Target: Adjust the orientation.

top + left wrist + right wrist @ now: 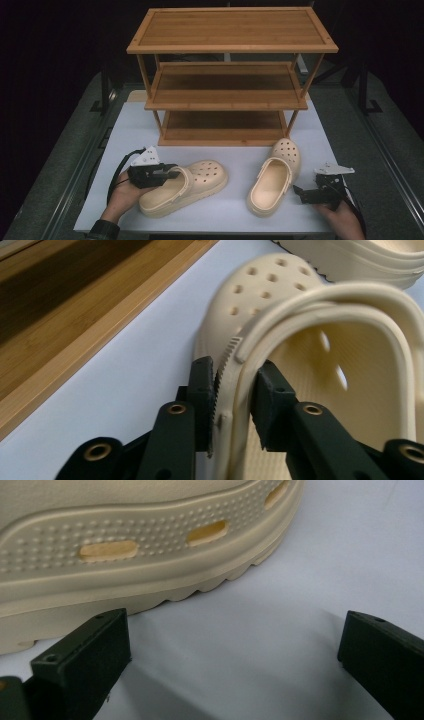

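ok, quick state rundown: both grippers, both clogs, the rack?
left gripper: shut on the left cream foam clog, jaws pinching its heel-side wall
left cream foam clog: upright on the white table, toe pointing right
right cream foam clog: upright on the table, ungripped
right gripper: open, beside the right clog
three-tier bamboo shoe rack: all shelves empty
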{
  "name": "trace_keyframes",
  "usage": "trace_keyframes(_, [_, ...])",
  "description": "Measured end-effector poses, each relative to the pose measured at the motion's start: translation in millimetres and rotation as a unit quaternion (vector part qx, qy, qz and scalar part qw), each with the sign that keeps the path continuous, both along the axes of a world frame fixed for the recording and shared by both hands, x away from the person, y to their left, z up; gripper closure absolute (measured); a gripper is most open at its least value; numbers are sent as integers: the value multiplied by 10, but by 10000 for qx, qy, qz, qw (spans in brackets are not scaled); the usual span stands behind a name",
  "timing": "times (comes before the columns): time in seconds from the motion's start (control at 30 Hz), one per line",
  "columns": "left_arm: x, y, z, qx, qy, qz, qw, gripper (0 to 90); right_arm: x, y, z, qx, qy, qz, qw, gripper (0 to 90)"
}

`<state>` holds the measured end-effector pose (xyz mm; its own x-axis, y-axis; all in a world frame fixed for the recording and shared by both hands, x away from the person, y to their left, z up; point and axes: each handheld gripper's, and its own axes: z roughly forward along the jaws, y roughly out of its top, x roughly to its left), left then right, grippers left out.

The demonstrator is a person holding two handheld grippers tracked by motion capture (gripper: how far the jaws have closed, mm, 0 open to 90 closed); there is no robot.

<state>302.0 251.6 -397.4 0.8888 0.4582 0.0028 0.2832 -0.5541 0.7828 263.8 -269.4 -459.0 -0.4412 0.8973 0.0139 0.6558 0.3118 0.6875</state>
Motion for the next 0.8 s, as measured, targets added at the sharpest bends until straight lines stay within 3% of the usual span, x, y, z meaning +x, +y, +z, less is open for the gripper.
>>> trace_keyframes(0.4, [-2, 158, 49, -99, -34, 454, 9989, 756, 0, 0, 0, 12, 5, -6, 10000, 0])
trace_keyframes(0.57, [-3, 346, 67, -69, -98, 828, 9965, 756, 0, 0, 1, 11, 6, -6, 10000, 0])
trace_keyframes(0.63, [8, 481, 74, -71, -137, 1117, 9936, 755, 0, 0, 0, 11, 6, -7, 10000, 0])
trace_keyframes(0.67, [8, 481, 74, -71, -137, 1117, 9936, 755, 0, 0, 0, 11, 6, -7, 10000, 0])
trace_keyframes(0.7, [15, 554, 73, -54, -143, 1292, 9915, 755, 1, 0, 1, 11, 8, -6, 10000, 0])
trace_keyframes(0.8, [29, 622, 51, 2, -127, 1517, 9883, 754, 1, 0, 1, 10, 10, -6, 10000, 0])
